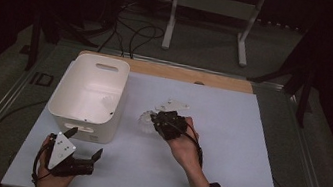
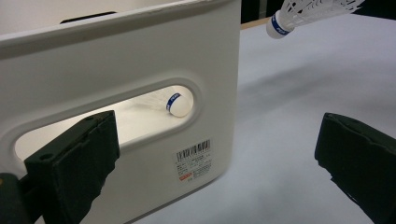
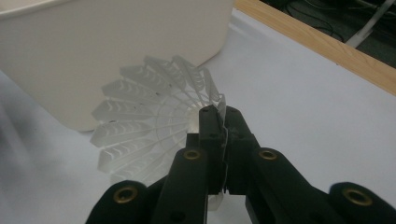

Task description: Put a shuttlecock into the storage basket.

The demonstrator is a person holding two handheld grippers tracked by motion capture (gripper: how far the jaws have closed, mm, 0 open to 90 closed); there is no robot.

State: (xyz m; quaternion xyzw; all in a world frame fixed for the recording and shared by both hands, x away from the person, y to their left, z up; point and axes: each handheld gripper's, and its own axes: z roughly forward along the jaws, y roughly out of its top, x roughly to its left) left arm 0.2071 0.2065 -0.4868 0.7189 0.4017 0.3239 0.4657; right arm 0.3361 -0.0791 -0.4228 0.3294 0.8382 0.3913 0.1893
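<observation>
- Shuttlecock (image 3: 140,135) – thin translucent white plastic skirt, ribbed.
- Bin (image 2: 154,60) – smooth white plastic, slight sheen; paper barcode label (image 2: 194,158).
- Desk (image 1: 229,134) – matt pale sheet w/ bare wood edge.
- Right tool (image 3: 223,135) – matt black plastic, brass-look rivets.

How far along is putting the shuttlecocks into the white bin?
One shuttlecock already lies inside the white bin. The right gripper is shut on a second shuttlecock by its skirt edge, beside the bin. At least two more wait on the table.
</observation>
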